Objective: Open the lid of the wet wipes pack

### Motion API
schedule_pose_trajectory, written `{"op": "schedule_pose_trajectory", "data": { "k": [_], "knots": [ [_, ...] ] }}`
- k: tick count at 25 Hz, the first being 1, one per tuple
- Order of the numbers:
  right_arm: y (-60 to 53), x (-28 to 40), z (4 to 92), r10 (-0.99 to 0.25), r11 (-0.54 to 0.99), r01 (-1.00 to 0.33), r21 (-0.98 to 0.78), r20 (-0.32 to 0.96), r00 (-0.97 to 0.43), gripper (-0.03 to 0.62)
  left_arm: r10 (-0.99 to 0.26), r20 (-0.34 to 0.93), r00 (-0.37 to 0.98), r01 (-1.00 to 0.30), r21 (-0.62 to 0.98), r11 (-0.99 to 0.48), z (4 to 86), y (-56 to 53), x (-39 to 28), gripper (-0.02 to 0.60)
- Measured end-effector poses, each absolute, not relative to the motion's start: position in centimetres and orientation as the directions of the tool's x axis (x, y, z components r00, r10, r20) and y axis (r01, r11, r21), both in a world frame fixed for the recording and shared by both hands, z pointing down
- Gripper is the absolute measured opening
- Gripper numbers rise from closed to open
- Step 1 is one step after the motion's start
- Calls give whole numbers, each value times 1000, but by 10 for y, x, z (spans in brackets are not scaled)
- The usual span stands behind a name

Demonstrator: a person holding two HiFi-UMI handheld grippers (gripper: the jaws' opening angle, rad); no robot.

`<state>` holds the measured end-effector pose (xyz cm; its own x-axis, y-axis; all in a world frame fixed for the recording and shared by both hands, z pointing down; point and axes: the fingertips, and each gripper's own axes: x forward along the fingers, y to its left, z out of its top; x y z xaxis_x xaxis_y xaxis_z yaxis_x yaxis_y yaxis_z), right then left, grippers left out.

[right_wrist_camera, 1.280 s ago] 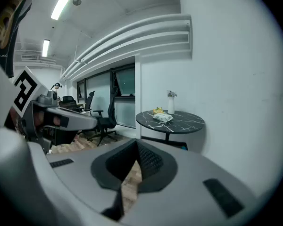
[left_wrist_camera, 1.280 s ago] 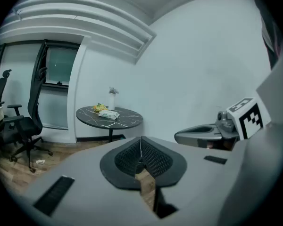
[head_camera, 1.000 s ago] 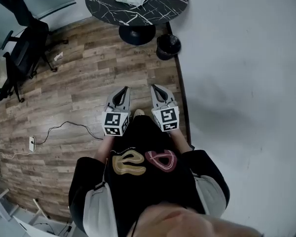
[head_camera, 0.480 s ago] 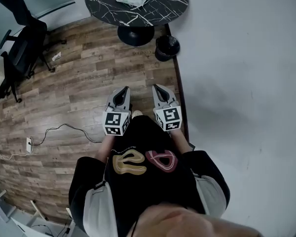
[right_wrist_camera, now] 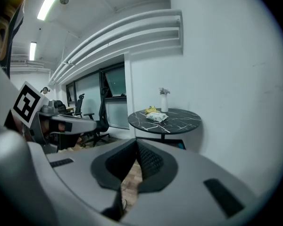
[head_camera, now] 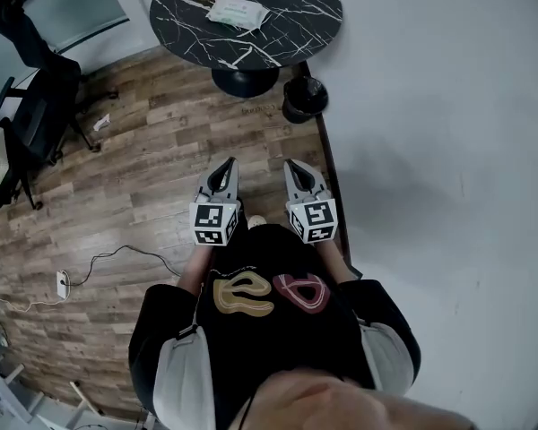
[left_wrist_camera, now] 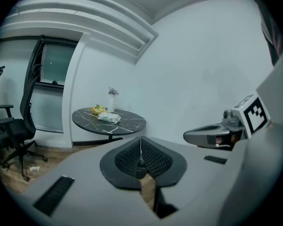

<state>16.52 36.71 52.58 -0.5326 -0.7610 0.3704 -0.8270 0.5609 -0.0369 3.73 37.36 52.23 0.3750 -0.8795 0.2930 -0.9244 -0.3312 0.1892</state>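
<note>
We wear black top (head_camera: 278,348), tan and pink loop prints (head_camera: 242,296), pale sleeves (head_camera: 184,374); left claw (head_camera: 226,165), right claw (head_camera: 293,165) grey, marker cubes (head_camera: 215,224).

A black bin (head_camera: 305,98) stands beside the marble table (head_camera: 296,7)

Wood floor (head_camera: 161,159) open ahead to table (head_camera: 287,21); bin (head_camera: 304,95) beside table foot; wall (head_camera: 448,150) close right.

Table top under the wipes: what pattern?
The table top is black with white veins, clearest in head view.
</note>
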Motion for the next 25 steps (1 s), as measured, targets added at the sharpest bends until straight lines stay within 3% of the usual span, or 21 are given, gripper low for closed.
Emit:
{"op": "schedule_pose_trajectory", "data": {
  "k": [25],
  "knots": [
    [219, 69, 530, -808, 481, -877, -11, 383, -448, 11, -781, 284, 556, -831, 186, -524, 520, 211, -32, 18]
  ]
}}
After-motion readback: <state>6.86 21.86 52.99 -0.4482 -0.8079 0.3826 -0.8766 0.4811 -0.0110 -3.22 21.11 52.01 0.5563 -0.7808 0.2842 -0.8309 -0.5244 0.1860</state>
